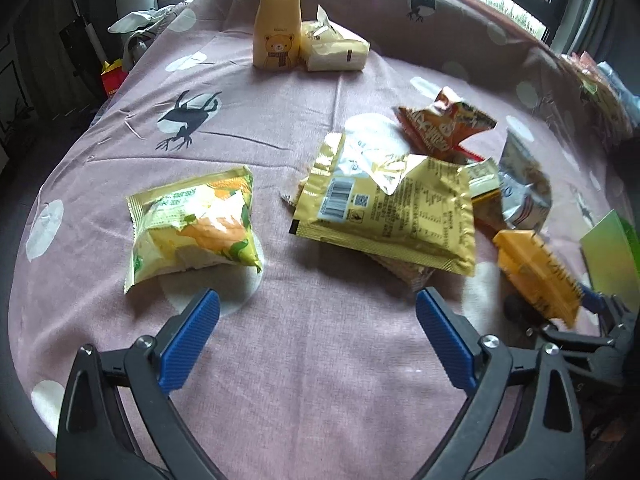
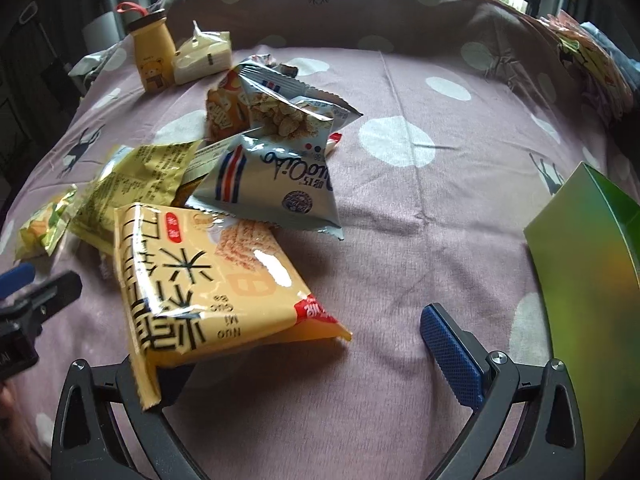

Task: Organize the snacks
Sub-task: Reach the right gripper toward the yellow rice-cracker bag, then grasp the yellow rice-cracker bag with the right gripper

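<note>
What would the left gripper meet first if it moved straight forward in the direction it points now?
Probably bare bedsheet first: the open left gripper aims into the gap between the yellow-green snack pack and the gold packet. Much farther along stands the bear bottle, though depth is hard to judge.

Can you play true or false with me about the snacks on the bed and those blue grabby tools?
1. The left tool is wide open and holds nothing. True.
2. The bear bottle has fallen over. False: it stands upright.
3. A white wrapped snack sits right beside the bear bottle. True.
4. The green box is in the middle of the snack pile. False: it is off to the right, apart.
5. The orange packet lies over one finger of the right tool. True.
</note>
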A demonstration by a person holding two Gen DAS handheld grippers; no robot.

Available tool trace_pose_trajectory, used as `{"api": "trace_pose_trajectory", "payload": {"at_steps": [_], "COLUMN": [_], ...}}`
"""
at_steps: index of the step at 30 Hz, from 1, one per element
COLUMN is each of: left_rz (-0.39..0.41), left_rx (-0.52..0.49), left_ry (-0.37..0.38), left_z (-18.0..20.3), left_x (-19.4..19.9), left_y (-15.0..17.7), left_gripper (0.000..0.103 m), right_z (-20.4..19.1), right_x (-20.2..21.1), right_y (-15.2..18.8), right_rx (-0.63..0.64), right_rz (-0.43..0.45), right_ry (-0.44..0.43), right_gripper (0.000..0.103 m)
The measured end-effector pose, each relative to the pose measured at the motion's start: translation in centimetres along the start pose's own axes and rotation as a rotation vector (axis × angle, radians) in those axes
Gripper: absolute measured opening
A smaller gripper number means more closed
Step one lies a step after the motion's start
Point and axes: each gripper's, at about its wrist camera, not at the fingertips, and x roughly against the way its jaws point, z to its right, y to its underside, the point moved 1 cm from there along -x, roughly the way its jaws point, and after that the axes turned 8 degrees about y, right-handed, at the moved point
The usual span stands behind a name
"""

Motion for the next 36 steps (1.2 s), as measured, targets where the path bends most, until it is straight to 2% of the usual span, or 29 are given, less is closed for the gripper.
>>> {"api": "trace_pose_trajectory", "payload": {"at_steps": [5,8,13,16,20,23,28,33,36], "left_rz": [0.032,0.028,0.021,0.004,-0.066,-0.115,-0.154,-0.192,-0.195], "left_rx": [0.04,0.061,0.056,0.039,0.062,0.084,0.068,0.078,0.088], "left_ry": [0.091,0.142,0.217,0.266,0.383,0.419,0.433,0.461,0.466], "left_z": [-0.7,-0.9,0.1,1.5,3.2,4.2,5.8,6.2,6.3], "left_x": [2.1,2.7,3.2,3.1,2.0,0.8,-0.2,-1.1,-1.4], "left_y": [-0.8,-0.8,-0.7,-0.3,0.3,0.9,1.8,2.3,2.5], "left_gripper": [0.098,0.098,0.094,0.088,0.077,0.066,0.058,0.049,0.044], "right_z": [-0.2,0.0,0.8,1.7,2.4,1.9,0.9,-0.3,-0.3], "right_x": [2.9,5.6,8.4,8.2,7.0,5.4,2.9,1.0,0.6], "right_y": [0.6,0.4,-2.0,-3.9,-4.7,-4.3,-3.3,-2.7,-2.5], "right_rx": [0.015,-0.002,-0.076,-0.171,-0.267,-0.275,-0.256,-0.203,-0.192], "right_rz": [-0.03,0.009,0.031,0.009,-0.009,-0.036,-0.1,-0.151,-0.159], "right_ry": [-0.042,-0.075,-0.12,-0.171,-0.25,-0.222,-0.302,-0.259,-0.25], "right_gripper": [0.103,0.103,0.103,0.103,0.103,0.102,0.079,0.063,0.063]}}
